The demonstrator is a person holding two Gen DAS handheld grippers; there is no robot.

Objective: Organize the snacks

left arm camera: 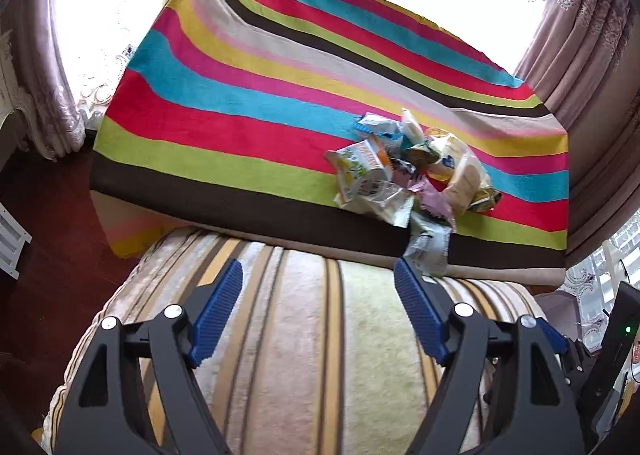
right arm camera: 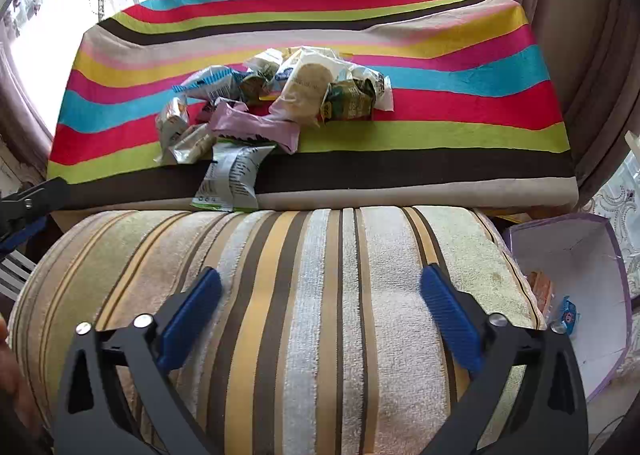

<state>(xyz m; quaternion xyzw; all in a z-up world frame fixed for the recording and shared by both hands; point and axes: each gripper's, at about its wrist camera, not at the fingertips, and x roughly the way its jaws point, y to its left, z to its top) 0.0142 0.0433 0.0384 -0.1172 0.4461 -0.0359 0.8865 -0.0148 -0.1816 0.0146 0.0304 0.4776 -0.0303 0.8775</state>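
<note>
Striped in red, blue, yellow, green, pink, beige and brown, one bright cloth [right arm camera: 420,103] covers a flat table-like surface, and on it lies a single loose heap of snack packets [right arm camera: 280,95], roughly ten, though overlaps make an exact count impossible. Reading the right wrist view from left to right: one blue-and-white packet [right arm camera: 208,82] at the heap's left, one pink wrapper [right arm camera: 256,127] in front, one white-and-green packet [right arm camera: 234,179] hanging over the cloth's near brown edge, one pale bag of round biscuits [right arm camera: 306,89] in the middle, and one dark green packet [right arm camera: 350,105] to the right. Nearer the cameras sits one cushion in beige and brown stripes [right arm camera: 312,295]. At far right stands one lilac box [right arm camera: 600,263], open, with two small items inside, too small to identify.

Both tools hover above the cushion, well apart from the heap. The left gripper [left arm camera: 318,309] has its two blue pads spread with nothing between them. The right gripper [right arm camera: 320,315] stands spread wide, equally empty.
</note>
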